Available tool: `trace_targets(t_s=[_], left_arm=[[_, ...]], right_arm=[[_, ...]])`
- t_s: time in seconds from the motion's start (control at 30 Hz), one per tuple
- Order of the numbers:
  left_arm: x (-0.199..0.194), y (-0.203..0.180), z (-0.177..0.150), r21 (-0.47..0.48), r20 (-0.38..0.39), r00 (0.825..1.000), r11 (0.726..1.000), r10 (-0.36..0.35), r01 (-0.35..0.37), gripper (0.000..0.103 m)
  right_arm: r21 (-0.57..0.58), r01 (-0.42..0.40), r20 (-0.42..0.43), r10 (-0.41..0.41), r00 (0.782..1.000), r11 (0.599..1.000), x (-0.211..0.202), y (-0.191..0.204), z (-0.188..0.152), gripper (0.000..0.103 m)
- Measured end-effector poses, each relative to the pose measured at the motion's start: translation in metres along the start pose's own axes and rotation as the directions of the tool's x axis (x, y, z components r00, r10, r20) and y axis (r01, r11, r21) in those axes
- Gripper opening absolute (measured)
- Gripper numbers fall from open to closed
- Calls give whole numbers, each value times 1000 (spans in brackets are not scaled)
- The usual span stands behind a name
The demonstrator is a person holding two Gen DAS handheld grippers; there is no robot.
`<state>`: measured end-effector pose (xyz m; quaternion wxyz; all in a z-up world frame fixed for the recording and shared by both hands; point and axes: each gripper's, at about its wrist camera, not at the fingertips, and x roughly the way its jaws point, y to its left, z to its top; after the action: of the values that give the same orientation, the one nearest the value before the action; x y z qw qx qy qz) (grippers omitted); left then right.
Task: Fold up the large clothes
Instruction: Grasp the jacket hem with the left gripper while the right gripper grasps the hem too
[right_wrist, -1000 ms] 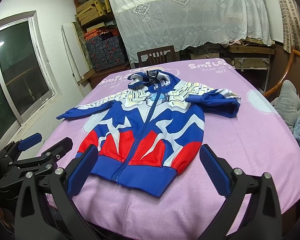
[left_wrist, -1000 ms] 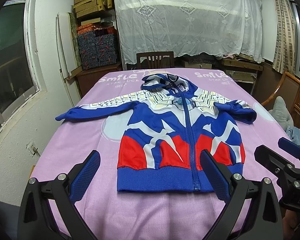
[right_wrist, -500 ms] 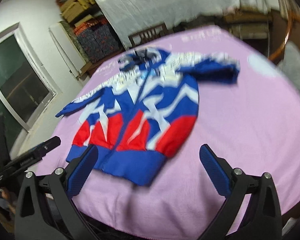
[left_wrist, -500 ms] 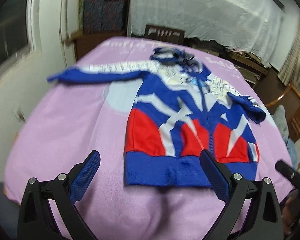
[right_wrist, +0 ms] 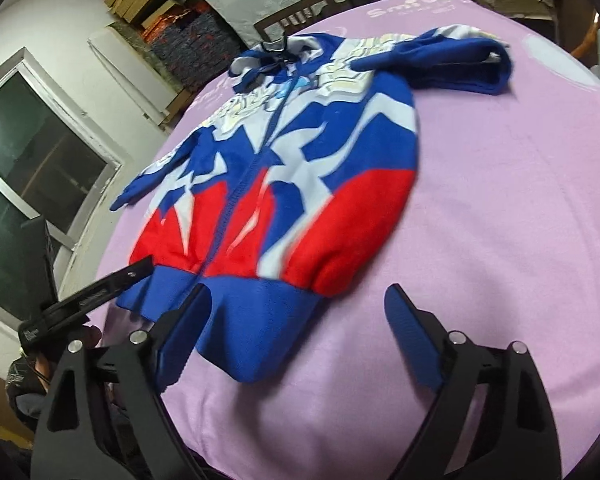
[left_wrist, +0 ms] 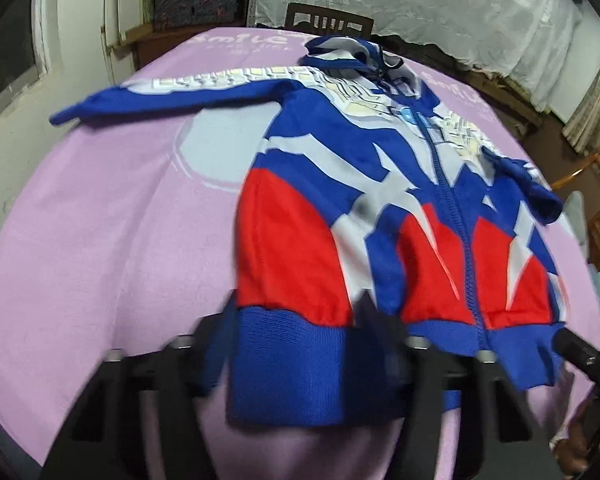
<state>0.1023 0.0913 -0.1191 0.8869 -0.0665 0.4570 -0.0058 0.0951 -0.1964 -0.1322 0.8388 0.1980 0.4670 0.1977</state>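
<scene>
Tablecloth (left_wrist: 100, 240), lilac, under jacket (left_wrist: 300, 220)

Both grippers have come down from above the table (right_wrist: 480, 208) to the near hem of the zip-up hooded jacket (left_wrist: 340, 208), which now fills far more of each view. The left gripper (left_wrist: 300, 340) has just been closing, its blurred jaws now much narrower with the hem's blue band at its left corner between them. The right gripper (right_wrist: 296, 336) has narrowed only slightly, its jaws wide astride the hem's right corner.
</scene>
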Motion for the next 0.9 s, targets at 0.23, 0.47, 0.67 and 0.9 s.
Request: trace_targets(t_s=[0.23, 0.47, 0.67, 0.9], left_arm=[[10, 37, 38, -86, -9, 1000, 996, 12, -13, 18], [24, 70, 61, -179, -31, 999, 984, -18, 12, 18], [27, 60, 56, -119, -12, 999, 991, 53, -54, 19], [20, 52, 48, -76, -13, 996, 993, 85, -86, 19]], right_arm=[[-8, -59, 24, 59, 998, 998, 8, 16, 47, 86], [43, -43, 0, 43, 999, 998, 5, -8, 38, 86], [34, -46, -10, 46, 999, 998, 20, -8, 24, 66], [7, -88, 14, 88, 996, 996, 44, 6, 22, 12]])
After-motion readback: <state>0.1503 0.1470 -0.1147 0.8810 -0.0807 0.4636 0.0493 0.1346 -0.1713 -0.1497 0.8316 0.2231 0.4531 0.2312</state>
